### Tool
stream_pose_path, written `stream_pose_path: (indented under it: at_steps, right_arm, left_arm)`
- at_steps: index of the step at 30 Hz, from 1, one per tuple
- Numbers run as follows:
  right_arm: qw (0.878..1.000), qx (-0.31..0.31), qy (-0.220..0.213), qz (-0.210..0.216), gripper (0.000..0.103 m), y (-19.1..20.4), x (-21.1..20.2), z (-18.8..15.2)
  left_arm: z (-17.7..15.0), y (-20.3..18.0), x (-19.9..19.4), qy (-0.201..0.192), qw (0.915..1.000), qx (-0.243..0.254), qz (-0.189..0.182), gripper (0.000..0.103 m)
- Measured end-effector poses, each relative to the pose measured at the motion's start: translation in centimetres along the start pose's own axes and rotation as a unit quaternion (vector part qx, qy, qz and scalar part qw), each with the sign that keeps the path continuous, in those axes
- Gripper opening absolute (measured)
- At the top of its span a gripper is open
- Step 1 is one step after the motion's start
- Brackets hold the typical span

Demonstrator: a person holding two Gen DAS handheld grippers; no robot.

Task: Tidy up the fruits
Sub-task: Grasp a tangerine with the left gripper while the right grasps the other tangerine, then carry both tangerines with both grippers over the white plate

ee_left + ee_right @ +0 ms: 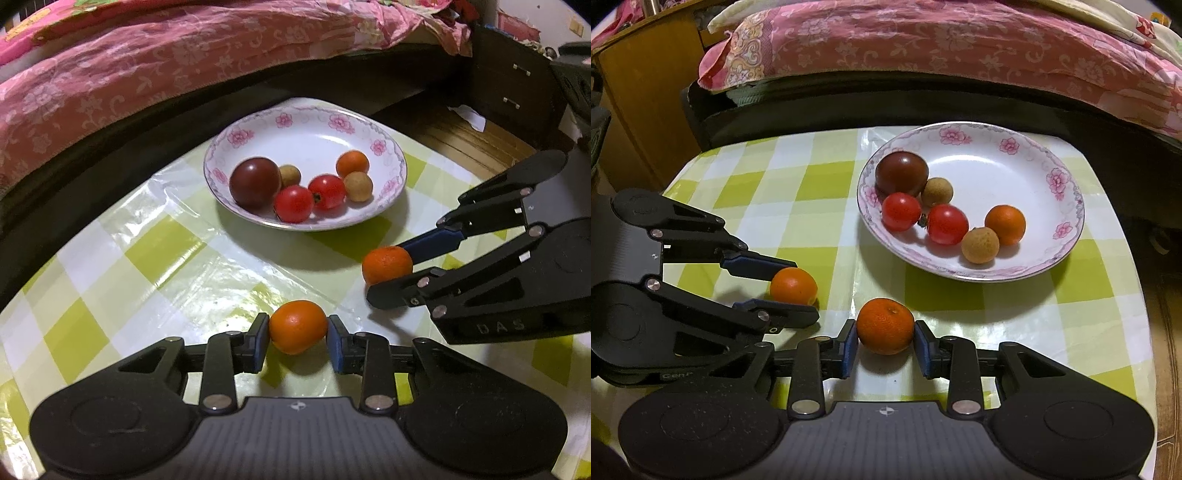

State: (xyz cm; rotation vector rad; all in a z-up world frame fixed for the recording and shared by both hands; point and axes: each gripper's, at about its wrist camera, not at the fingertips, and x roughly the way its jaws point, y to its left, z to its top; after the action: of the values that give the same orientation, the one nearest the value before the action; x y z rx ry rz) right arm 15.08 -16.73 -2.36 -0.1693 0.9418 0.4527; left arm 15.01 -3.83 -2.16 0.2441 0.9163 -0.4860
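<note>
A floral white plate (303,122) (1015,155) holds a dark plum, two red tomatoes, two tan longans and a small orange fruit. My left gripper (297,339) (790,286) is shut on a smooth orange kumquat (298,326) (793,286) resting on the checked tablecloth. My right gripper (885,343) (388,267) is shut on a small mandarin (885,325) (386,264), also at table level. Both fruits sit in front of the plate, side by side.
The green-and-white checked tablecloth (129,258) (775,184) covers a small table. A bed with a pink floral quilt (147,55) (960,40) runs along the far edge. A dark drawer cabinet (513,85) stands at the right, a wooden cabinet (642,92) at the left.
</note>
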Motion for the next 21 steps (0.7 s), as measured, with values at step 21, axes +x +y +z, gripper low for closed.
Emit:
stream_pose_path:
  at_steps: [21]
  right_arm:
    - [0.997,0.031,-0.062,-0.023,0.028,-2.0,-2.2,2.2]
  left_arm:
    - [4.2,-0.2,-0.2,-0.047,0.9988,-0.003,0.017,0.041]
